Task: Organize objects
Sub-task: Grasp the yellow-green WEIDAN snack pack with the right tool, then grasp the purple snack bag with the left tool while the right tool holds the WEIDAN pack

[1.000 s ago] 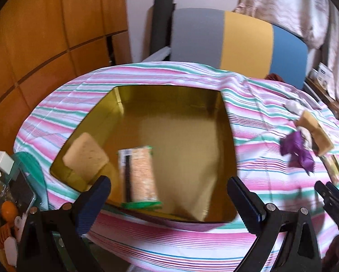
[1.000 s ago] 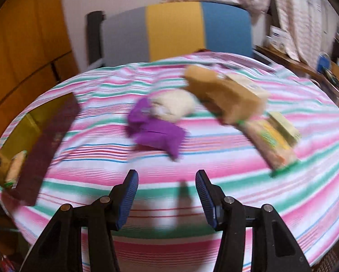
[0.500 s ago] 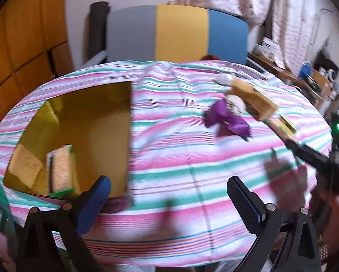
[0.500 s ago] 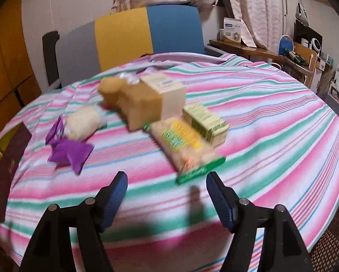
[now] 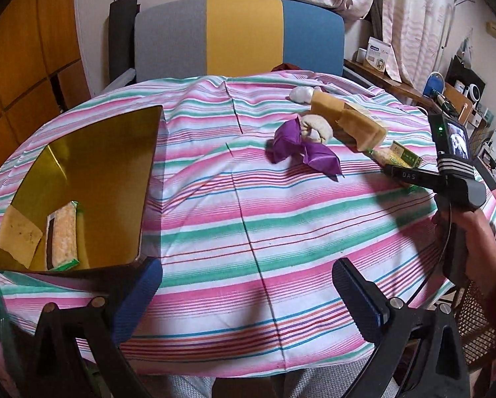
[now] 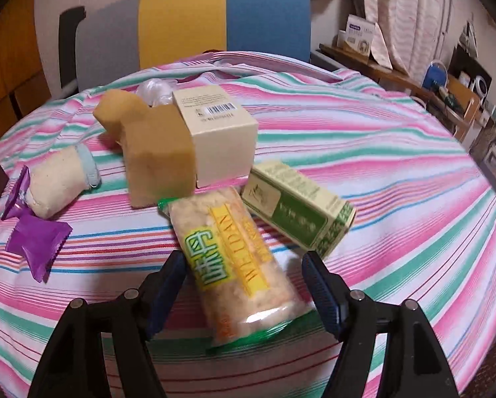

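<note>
Two blue pads of the right gripper (image 6: 243, 273) stand spread on either side of a snack pack (image 6: 234, 262) on the cloth (image 6: 397, 179), not pressing it. Just beyond the right pad lies a green box (image 6: 297, 212). The left gripper (image 5: 248, 285) is spread wide and empty; the gold tray (image 5: 115, 152) sits beyond its left finger.

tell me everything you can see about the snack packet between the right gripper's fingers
The snack packet is a long clear plastic pack with green sealed ends, holding pale crumbly pieces, with a yellow and green label. It lies flat on the striped tablecloth, angled toward the camera. Its far end meets the tan sponge block, and the green box lies close along its right side. The right gripper straddles it, jaws open, pads not pressing it.
</note>
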A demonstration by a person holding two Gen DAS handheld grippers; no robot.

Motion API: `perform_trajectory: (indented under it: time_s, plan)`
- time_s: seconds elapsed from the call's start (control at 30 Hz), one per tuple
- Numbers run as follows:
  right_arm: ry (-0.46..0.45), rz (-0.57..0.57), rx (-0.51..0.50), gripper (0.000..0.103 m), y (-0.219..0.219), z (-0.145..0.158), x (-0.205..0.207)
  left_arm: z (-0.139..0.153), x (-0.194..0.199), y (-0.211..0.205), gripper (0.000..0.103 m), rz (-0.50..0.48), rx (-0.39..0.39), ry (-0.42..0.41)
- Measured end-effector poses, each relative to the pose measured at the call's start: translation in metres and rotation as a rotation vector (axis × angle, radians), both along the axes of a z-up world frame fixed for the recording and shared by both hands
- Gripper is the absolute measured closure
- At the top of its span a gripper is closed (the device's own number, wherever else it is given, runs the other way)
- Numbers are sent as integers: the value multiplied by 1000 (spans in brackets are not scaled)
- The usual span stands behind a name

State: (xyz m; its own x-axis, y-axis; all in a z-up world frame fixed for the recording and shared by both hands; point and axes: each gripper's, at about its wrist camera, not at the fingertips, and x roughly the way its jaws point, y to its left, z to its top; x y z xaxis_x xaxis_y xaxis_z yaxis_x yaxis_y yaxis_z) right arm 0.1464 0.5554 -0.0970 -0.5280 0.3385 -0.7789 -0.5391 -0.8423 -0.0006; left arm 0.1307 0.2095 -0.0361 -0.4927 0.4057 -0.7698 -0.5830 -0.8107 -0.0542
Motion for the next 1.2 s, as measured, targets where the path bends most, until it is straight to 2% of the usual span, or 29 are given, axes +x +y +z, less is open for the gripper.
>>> perform_trajectory:
  time_s: [0.07, 0.13, 0.23, 0.47, 0.73, 0.83, 0.97, 1.2]
  plan:
    - [38, -7, -26, 32, -2, -1, 6, -2, 0, 2, 0, 0, -2, -5]
    - [52, -3, -19, 46, -9, 0, 8, -5, -1, 4, 0, 2, -8, -11]
    - [87, 30, -35, 57, -25, 2, 7, -10, -3, 10, 0, 1, -21, -27]
    - [120, 162, -68, 57, -69, 3, -6, -13, -4, 13, 0, 3, -36, -33]
    - [178, 279, -160, 58, -104, 6, -5, -11, -11, 12, 0, 27, -41, -24]
    - [193, 255, -106, 61, -102, 13, -6, -12, -15, 13, 0, 31, -36, -33]
    - [171, 153, 7, 65, -82, 17, -18, -12, -20, 19, 0, 38, -36, -25]
    - [134, 132, 70, 68, -82, 10, -25, -7, -44, 42, 0, 67, 16, -42]
